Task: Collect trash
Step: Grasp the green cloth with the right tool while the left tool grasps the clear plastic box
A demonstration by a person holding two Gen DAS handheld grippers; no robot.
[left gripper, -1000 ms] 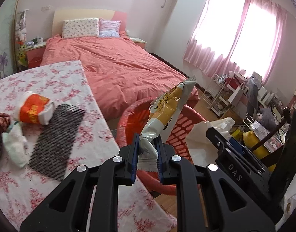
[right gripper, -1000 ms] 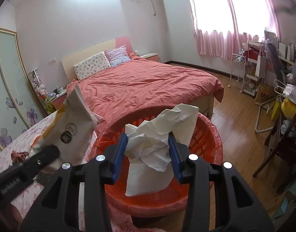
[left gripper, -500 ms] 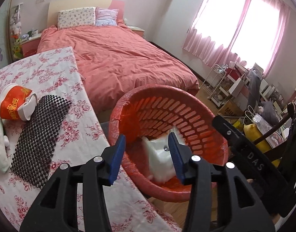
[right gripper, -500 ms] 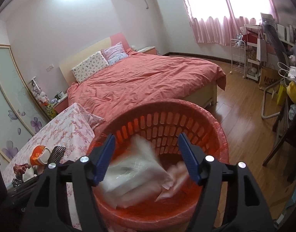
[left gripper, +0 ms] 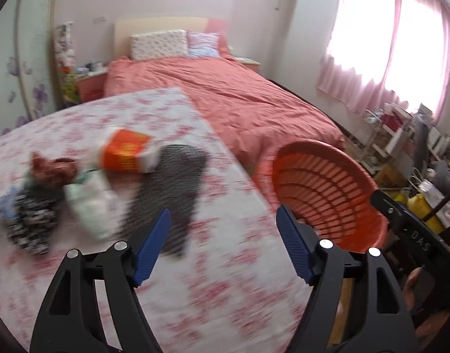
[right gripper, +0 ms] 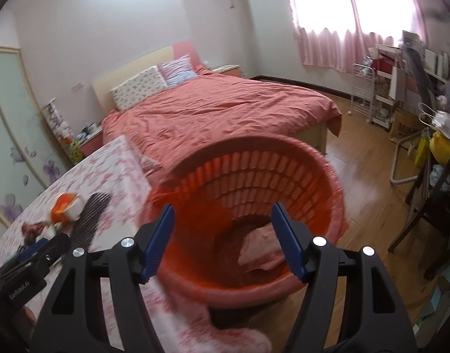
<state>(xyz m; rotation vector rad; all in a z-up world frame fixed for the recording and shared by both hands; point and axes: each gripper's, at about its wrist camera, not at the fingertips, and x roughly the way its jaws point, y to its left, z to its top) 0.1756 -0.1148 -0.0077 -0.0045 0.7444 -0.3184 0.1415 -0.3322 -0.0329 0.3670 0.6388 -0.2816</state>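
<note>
While my view takes in the wide bed with its coral quilt (right gripper: 219, 117) beyond the table in a pink-flowered cloth (left gripper: 86, 123), the round red slatted plastic basket (right gripper: 327, 176) stands at the table's edge with pale crumpled trash (right gripper: 261, 250) inside. On the cloth lie a black mesh mat (left gripper: 172, 188), a white crumpled wrapper (left gripper: 91, 203) and an orange-and-white packet (left gripper: 126, 153). My left gripper (left gripper: 223, 242) has just been opening and hangs wide and empty over the cloth; my right gripper (right gripper: 223, 241) gapes empty above the basket.

A worktop (left gripper: 225, 279) under a pink floral cloth fills the near left. On it lie an orange and white packet (left gripper: 126, 154), a black mesh mat (left gripper: 169, 197) just right of it, a crumpled white bag (left gripper: 91, 206) nearer, a reddish-brown scrap (left gripper: 53, 167) and a black patterned piece (left gripper: 31, 223) at the far left. An orange slatted basket (right gripper: 283, 182) stands off its right edge above the wooden floor (right gripper: 369, 176).
</note>
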